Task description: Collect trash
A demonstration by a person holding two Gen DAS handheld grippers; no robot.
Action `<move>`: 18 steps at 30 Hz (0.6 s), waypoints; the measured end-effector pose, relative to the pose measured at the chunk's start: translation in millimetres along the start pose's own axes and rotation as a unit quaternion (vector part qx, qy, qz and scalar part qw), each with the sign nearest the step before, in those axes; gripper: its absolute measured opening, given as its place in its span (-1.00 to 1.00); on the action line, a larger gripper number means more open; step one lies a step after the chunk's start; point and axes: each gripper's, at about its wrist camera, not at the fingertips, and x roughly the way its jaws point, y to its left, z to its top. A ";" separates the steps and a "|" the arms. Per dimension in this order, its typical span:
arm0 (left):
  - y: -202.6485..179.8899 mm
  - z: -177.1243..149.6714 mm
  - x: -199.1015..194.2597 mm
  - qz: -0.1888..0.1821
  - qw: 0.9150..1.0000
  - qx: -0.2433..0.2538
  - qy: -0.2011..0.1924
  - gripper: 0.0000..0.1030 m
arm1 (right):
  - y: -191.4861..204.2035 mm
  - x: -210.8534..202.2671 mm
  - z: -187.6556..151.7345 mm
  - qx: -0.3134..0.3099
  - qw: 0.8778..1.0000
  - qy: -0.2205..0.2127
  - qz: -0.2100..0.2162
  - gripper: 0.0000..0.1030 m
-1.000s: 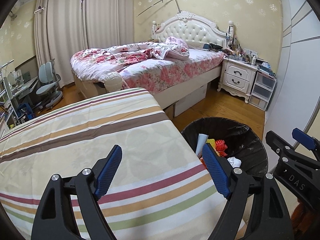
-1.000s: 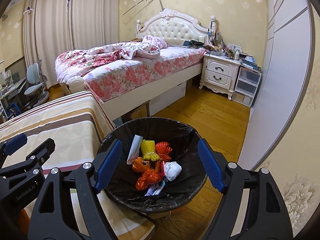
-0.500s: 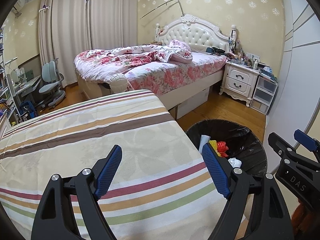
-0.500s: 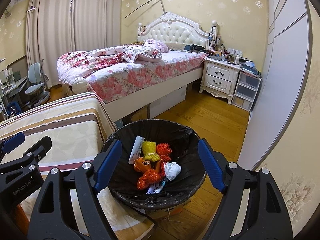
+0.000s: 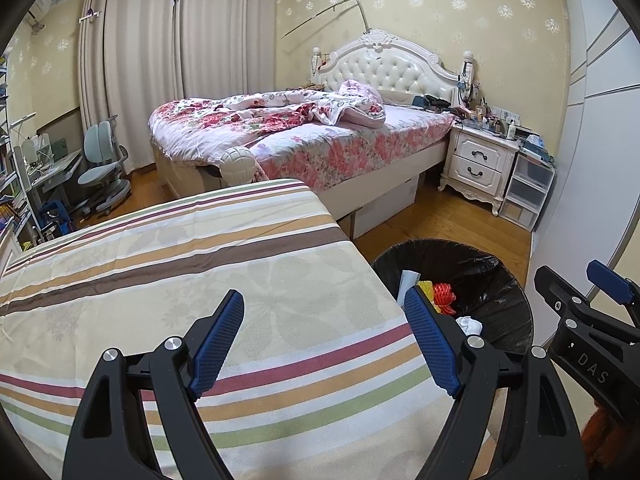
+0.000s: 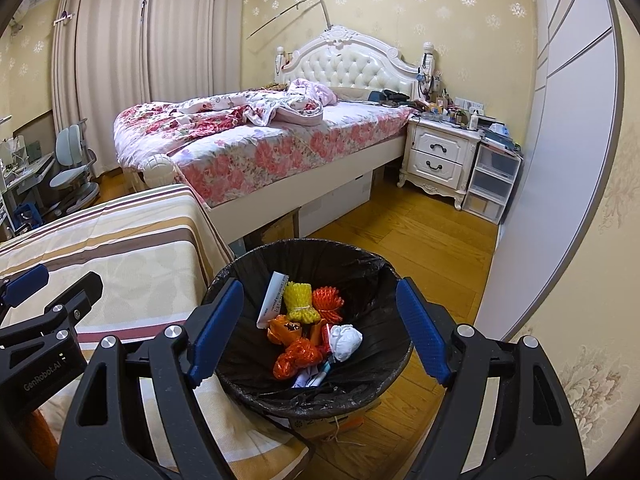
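I hold both the left gripper (image 5: 324, 338) and right gripper (image 6: 320, 330) spread wide and empty; the trash (image 6: 310, 328) sits in the bin (image 6: 240, 364); collecting seems done, so next I look for strays.

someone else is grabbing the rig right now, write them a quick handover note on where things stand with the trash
Left gripper: open, empty, over the striped cloth.
Right gripper: open, empty, above the trash bin.
Trash bin stands on the wood floor, right beside the cloth's edge, black liner in.
Already inside: yellow net, orange-red net, orange wrappers, white paper wad, white tube, some small bits below.
Done: those pieces are binned.
Left: no loose trash shows on the visible part of the cloth; check what the cameras miss before calling it finished.
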 end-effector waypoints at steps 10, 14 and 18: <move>0.8 0.4 -1.2 -0.001 1.000 -0.001 0.000 0.55 | 0.3 -0.3 -0.5 0.001 1.000 0.000 0.000 0.50; 0.9 0.1 -1.1 -0.001 1.000 -0.001 0.000 0.55 | 0.3 0.0 -0.3 0.000 1.000 -0.001 0.000 0.50; 1.0 -0.2 -1.0 -0.002 1.000 -0.002 0.000 0.55 | 0.5 0.1 -0.4 0.000 1.000 -0.001 0.000 0.50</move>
